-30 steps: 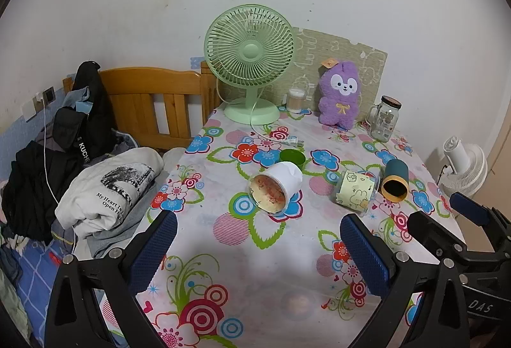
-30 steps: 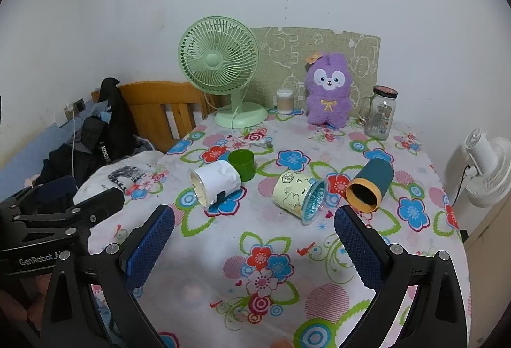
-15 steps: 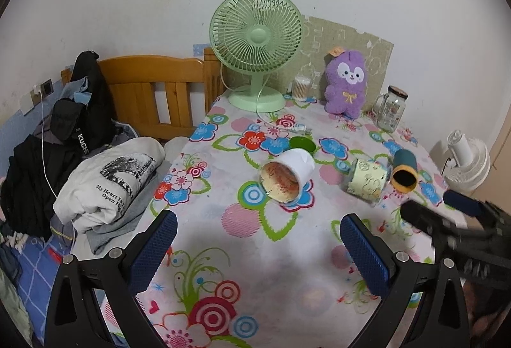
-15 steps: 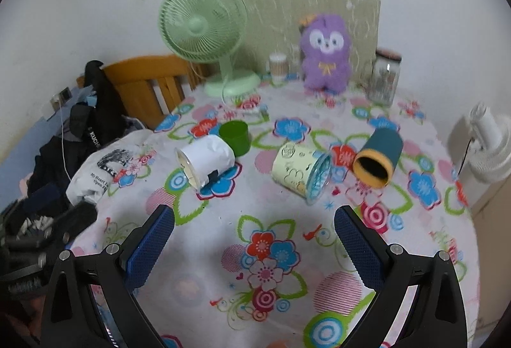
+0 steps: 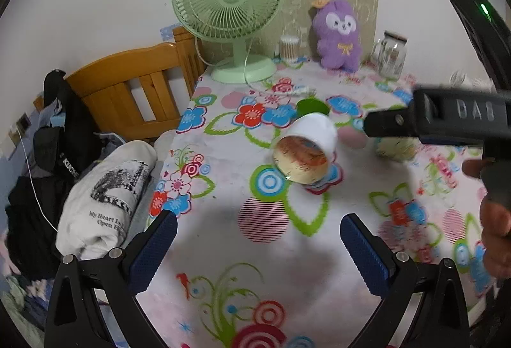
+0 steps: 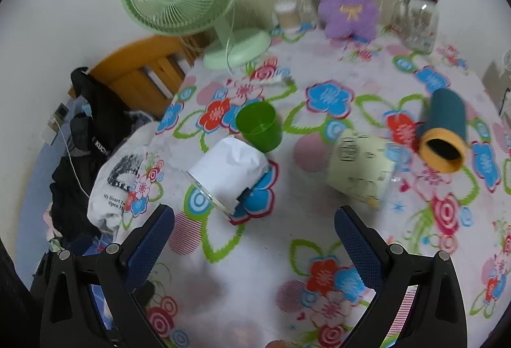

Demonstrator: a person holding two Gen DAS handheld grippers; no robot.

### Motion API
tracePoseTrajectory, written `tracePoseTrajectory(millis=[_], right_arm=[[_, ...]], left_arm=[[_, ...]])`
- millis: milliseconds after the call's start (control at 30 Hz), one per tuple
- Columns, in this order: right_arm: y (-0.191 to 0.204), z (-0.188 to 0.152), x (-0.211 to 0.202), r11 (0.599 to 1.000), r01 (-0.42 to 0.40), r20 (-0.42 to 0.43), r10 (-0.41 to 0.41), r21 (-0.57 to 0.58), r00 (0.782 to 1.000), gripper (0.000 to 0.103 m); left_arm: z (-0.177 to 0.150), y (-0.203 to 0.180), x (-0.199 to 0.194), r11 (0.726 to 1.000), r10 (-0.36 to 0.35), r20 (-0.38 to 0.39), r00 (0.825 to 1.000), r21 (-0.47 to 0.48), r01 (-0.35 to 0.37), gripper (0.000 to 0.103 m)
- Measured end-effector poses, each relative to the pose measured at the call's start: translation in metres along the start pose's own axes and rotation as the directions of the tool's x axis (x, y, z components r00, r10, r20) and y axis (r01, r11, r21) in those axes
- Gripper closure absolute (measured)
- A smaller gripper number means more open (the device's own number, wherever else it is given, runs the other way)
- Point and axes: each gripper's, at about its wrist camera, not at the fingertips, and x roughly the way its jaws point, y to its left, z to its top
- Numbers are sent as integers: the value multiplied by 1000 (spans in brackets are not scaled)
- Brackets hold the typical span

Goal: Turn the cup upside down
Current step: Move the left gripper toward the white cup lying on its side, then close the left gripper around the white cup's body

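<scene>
A white cup [image 5: 306, 153] lies on its side on the flowered tablecloth [image 5: 255, 252], mouth toward me; it also shows in the right wrist view [image 6: 231, 175]. A pale yellow cup [image 6: 364, 170] and a teal cup with an orange rim [image 6: 444, 130] also lie on their sides. A green cup [image 6: 260, 126] stands upright behind the white one. My left gripper [image 5: 257, 247] is open and empty, short of the white cup. My right gripper [image 6: 254, 241] is open and empty above the table, near the white and yellow cups; its body [image 5: 447, 121] crosses the left wrist view.
A green desk fan [image 5: 230, 12], a purple plush toy [image 5: 338, 34], a glass jar [image 5: 389, 54] and a small container [image 5: 289, 47] stand at the table's back. A wooden bed frame [image 5: 134, 89] with clothes [image 5: 105, 194] is left of the table.
Both grippers have moved forward and lower toward the cups. The right gripper's body has swung into the left wrist view above the yellow cup. No cup has moved.
</scene>
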Motion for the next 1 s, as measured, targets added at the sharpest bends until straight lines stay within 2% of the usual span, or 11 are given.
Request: tracePoseTrajectory(millis=[267,333,500,600,667,833,933,1000], right_arm=[[-4,30,38,996,-20,-93,28,88,995,2],[-12,33,33,994,-33,-70,41,105,997,2],[-35,37,10,992,15,-13,-14,122,1000,2],[-44,36,-3,993,23,11,-25,117,1000,2],[-47,35,-8,994,26,17,-28,110,999,2],[-53,27,-14,995,12,14,-14,94,1000,2],[-55,22,-17,996,12,14,-13,89,1000,2],[-58,19,-18,996,11,14,-13,87,1000,2]], left_arm=[[17,2,29,999,-20,-49,999,32,21,0],[26,1,33,999,-33,-55,998,39,35,0],[59,-13,45,992,-49,-54,997,116,55,0],[82,-24,60,986,-68,-90,994,148,81,0],[92,-31,69,980,-94,-117,989,166,112,0],[105,-47,102,972,-101,-224,969,184,144,0],[106,-48,126,972,-121,-322,939,152,177,0],[105,-48,134,975,-120,-353,928,133,177,0]])
